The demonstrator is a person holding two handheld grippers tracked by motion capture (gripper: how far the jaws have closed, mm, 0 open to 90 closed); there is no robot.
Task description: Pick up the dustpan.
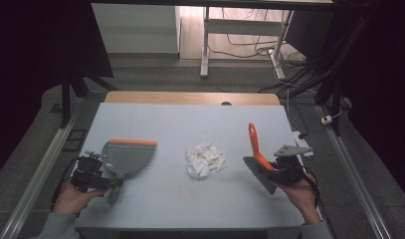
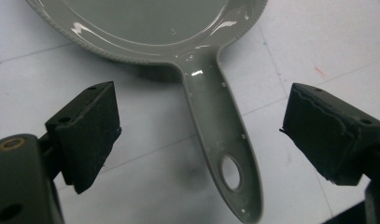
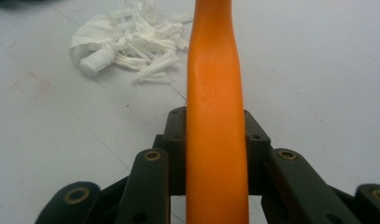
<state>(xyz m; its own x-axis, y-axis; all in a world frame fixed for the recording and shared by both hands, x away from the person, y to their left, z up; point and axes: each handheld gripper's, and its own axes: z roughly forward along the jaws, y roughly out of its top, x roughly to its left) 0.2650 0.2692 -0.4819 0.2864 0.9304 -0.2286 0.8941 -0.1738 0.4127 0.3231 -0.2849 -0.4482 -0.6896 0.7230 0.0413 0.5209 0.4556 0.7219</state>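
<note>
Pale blue table (image 1: 180,199), paper scraps (image 1: 205,160) piled mid-surface. Left of the pile lies the dustpan (image 1: 126,157), its handle between the left gripper's (image 1: 104,183) spread jaws, ungrasped. Right of the pile, the right gripper (image 1: 269,172) clamps the brush (image 1: 257,158), angled to sweep pile-ward, I reckon.

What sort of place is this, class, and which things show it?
Probably a lab or workshop set up for recording: a padded table in a dark frame, loose cables across the floor, and a handheld left gripper.
</note>
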